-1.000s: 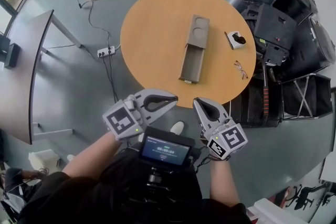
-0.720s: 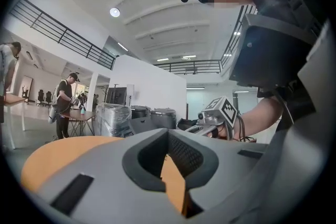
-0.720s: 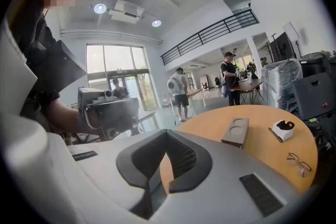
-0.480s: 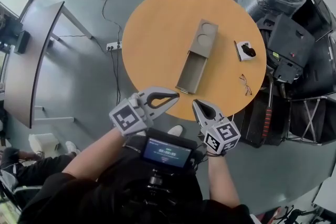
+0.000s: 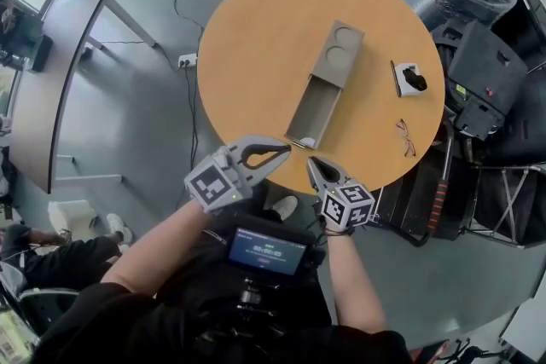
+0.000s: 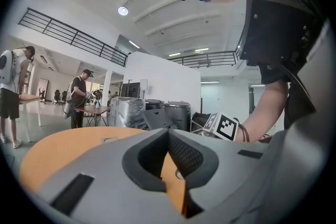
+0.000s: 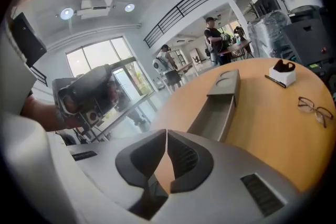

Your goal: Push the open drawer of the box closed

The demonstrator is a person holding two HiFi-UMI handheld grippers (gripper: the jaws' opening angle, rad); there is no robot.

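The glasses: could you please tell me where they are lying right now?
In the head view, the glasses lie near the right edge of the round table, right of the open drawer.

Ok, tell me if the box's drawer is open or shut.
Open: the drawer juts well out of the box, its inside showing.
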